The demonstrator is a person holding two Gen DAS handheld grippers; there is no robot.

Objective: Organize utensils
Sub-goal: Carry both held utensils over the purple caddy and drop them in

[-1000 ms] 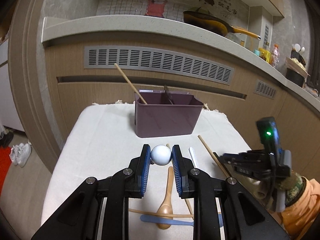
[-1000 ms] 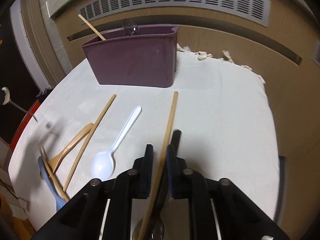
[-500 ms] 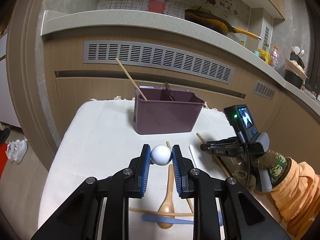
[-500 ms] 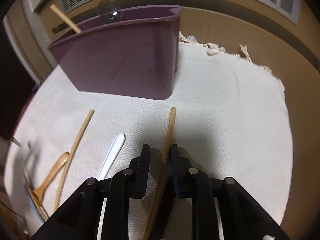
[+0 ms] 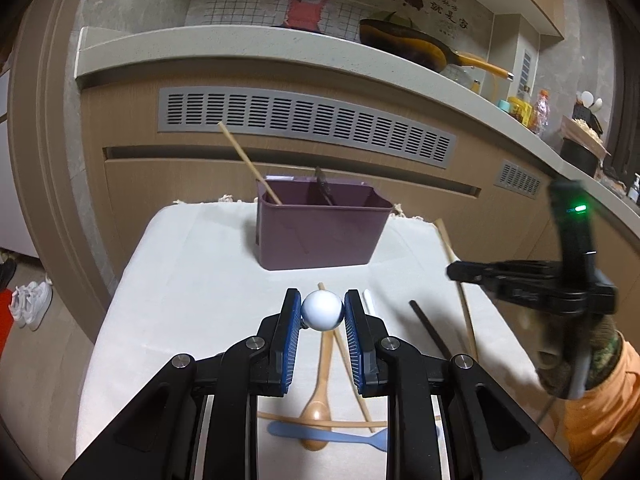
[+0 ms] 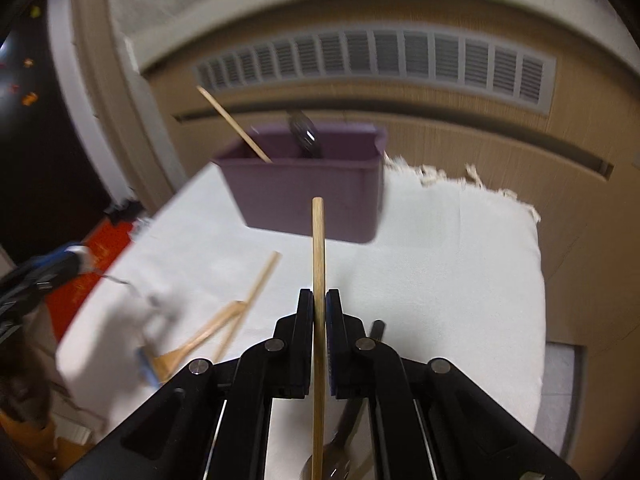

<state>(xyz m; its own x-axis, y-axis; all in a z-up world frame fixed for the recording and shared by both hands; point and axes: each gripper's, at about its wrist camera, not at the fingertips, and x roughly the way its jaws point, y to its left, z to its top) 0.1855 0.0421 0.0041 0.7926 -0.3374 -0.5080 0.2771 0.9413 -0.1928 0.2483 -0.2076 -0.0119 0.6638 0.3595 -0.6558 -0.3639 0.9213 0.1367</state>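
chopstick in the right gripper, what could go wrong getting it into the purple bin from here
The right gripper pinches the chopstick partway along, with a long end ahead of the fingers, so it may pivot or slip. That leading tip could catch the wall of the purple bin rather than clear it. The bin already holds a chopstick and a dark utensil, which could block the drop.

Left gripper jaws clamp a white ball before the purple bin.

Dark frying pan on the counter ledge, white sneakers on the floor, left.
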